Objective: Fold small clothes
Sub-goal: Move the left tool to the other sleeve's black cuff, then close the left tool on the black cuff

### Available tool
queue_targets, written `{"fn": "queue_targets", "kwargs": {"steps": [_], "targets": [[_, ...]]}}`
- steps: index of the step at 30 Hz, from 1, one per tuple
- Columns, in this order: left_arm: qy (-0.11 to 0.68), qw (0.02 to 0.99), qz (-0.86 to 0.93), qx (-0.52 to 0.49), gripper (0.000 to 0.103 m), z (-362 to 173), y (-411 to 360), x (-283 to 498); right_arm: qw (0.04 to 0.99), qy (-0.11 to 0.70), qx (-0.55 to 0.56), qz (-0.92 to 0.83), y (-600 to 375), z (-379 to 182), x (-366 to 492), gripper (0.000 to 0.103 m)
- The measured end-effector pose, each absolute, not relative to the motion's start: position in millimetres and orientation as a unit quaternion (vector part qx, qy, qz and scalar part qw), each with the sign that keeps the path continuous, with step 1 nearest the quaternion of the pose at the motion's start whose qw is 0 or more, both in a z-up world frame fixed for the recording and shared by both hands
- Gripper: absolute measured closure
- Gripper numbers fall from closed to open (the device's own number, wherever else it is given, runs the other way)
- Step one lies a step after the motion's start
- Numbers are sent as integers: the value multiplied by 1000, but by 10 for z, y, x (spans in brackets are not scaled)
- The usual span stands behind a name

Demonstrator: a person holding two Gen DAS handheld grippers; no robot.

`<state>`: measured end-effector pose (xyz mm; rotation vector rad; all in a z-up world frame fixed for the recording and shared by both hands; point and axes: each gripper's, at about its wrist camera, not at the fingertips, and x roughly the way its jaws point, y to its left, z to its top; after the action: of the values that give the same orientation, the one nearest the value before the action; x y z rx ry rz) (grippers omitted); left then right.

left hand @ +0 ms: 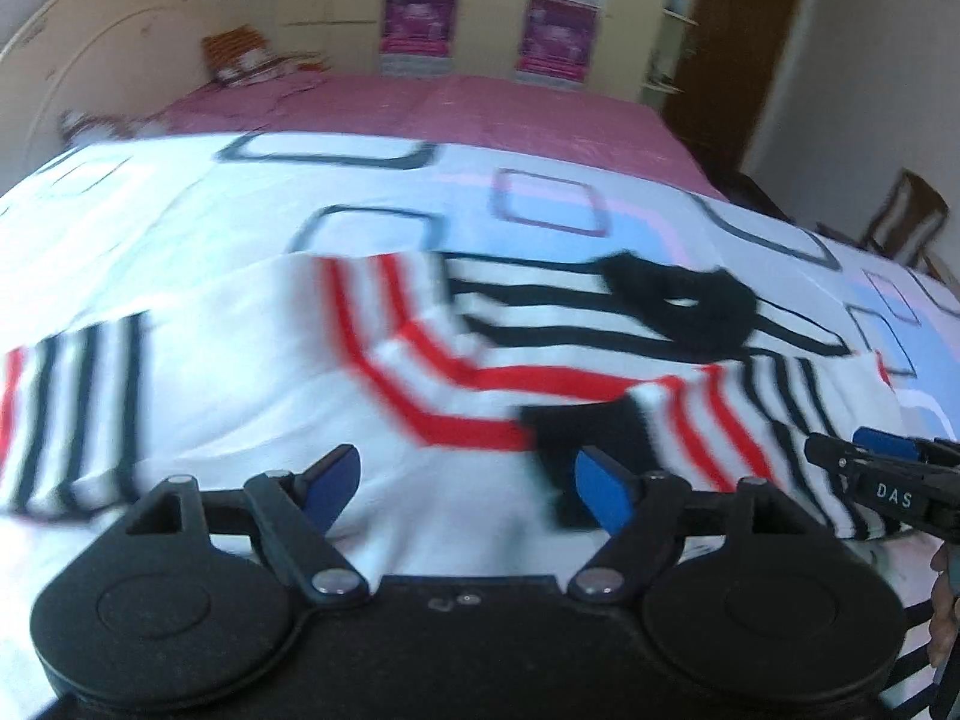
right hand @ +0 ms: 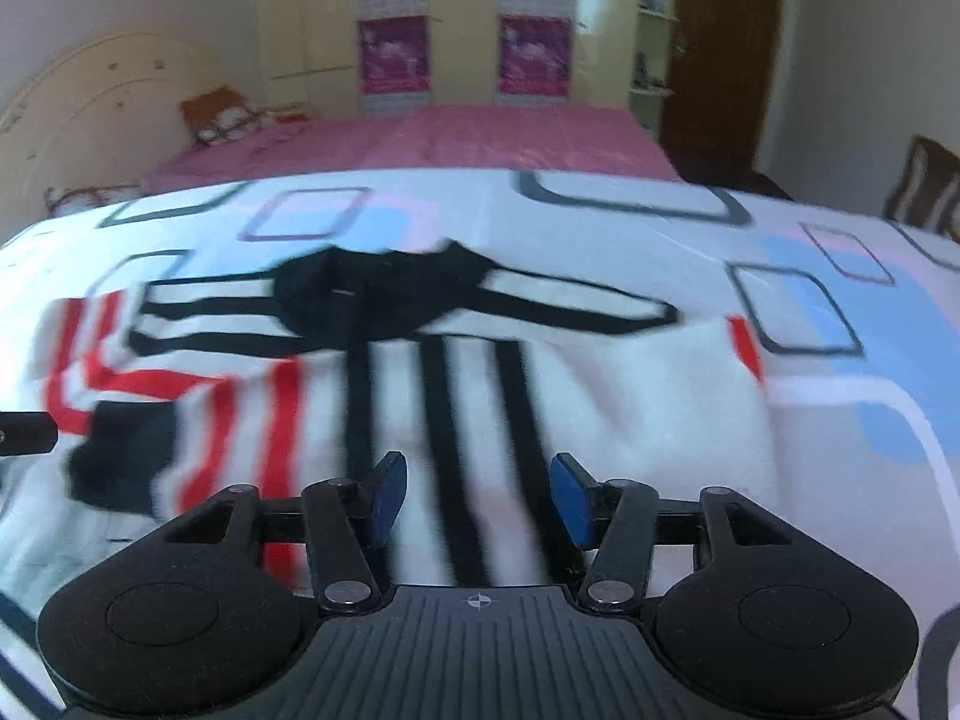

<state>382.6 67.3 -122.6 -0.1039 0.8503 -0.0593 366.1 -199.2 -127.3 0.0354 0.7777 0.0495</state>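
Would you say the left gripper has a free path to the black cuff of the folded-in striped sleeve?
Probably yes: the left gripper is open, the black cuff lies uncovered just ahead of its right finger, and the right gripper is off to the side.

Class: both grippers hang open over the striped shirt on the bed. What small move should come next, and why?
Probably lower both and close on the near hem. The left gripper and right gripper have their jaws apart and hold nothing, and the striped shirt lies only partly folded.
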Motion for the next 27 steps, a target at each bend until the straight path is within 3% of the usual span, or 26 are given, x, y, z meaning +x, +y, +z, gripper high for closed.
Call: {"fn": "queue_targets", "kwargs": {"steps": [10,14,18,22,23,25,26,27], "targets": [[412,886,118,-177,25,-1266,2291,3345,922,375,28,92,-1184,-1163,3774,50],[408,865,164,-241,30,-1397,2868,3228,918,383,28,102,-954,-1215,3841,50],[383,852,173,-311,42,-1542,3280,3219,915,390,18,101,-837,-1284,3849,50],[354,857,173,-333,45,-1599,3498,3330,918,388,12,86,-815,-1307,3871,50],[348,858,175,-336,50,-1613,3551,3366,919,387,12,81,-818,-1314,3882,50],[336,859,187,-339,67,-1639,3631,3424,918,391,14,71,-830,-1347,3898,50],[332,858,194,-341,81,-1663,3675,3444,916,396,12,67,-831,-1385,3914,50],[329,857,199,-344,87,-1681,3719,3448,913,403,9,64,-829,-1436,3930,50]]}}
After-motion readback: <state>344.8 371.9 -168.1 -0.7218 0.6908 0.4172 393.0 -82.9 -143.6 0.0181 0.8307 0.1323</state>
